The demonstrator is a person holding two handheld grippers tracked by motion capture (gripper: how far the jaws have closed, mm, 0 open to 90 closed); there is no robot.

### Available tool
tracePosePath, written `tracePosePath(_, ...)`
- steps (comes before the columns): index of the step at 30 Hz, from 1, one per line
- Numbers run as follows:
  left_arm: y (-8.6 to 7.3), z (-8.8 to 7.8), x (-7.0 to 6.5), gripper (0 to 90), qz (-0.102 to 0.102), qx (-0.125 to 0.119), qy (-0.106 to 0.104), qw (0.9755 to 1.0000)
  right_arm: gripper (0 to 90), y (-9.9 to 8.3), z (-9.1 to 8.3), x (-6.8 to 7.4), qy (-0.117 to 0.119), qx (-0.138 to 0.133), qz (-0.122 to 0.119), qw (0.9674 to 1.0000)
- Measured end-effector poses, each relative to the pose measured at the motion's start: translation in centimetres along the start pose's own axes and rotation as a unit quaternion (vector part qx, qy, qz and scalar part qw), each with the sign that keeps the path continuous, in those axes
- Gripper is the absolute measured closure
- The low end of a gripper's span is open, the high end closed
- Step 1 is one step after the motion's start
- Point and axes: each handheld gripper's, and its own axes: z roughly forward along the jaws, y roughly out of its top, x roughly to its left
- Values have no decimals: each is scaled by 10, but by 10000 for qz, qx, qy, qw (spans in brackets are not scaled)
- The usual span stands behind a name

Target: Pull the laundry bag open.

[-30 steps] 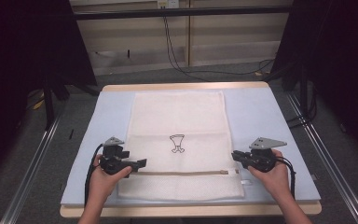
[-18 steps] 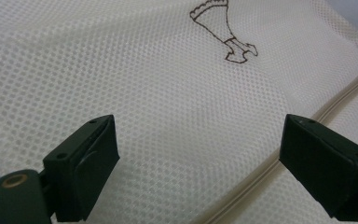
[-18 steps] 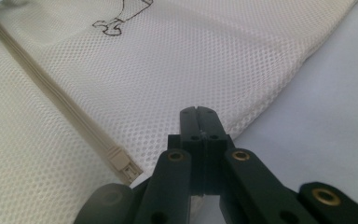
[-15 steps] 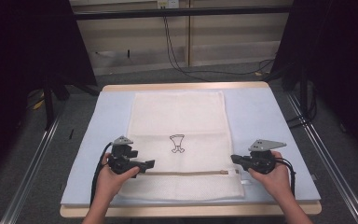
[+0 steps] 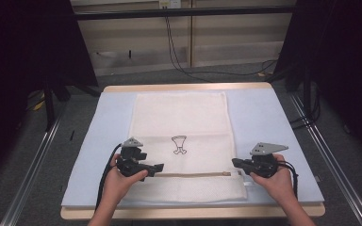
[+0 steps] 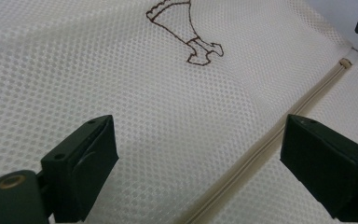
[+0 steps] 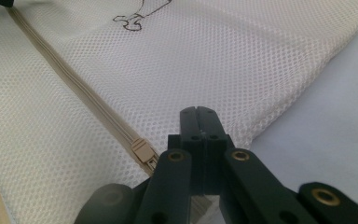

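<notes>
Cream mesh bag (image 5: 181, 141), brown zipper (image 5: 193, 174)

- We were in a lab-like recording space, not a home.
- We worked at a wooden table (image 5: 188, 87) covered with a pale blue mat (image 5: 273, 127), standing alone on grey carpet (image 5: 33, 169).
- Metal rails (image 5: 28, 174) ran along the floor on both sides.
- Black curtains (image 5: 28, 42) hung around us, and loose cables (image 5: 179, 52) trailed down the plain panelled wall (image 5: 235, 28).

Closed tool (image 7: 200, 122) — zipper slider (image 7: 143, 153) beside
</notes>
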Motion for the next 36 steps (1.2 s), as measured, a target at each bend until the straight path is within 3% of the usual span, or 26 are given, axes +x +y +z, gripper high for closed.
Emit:
tracePosePath(13, 3, 13, -9, 60, -134, 47, -367, 9992, 900, -4, -1, 0, 18, 7, 34, 10000)
tracePosePath(23, 7, 15, -14, 33, -209, -33, -491, 9986, 900, -12, -6, -2, -110, 41, 50, 9999)
tracePosePath(29, 11, 20, -20, 28, -394, -14, -517, 9979, 900, -11, -7, 0, -117, 9, 2, 9999)
tracePosePath(36, 17, 26, -26, 28, -373, 53, -562, 9977, 900, -14, -5, 1, -98, 33, -21, 9999)
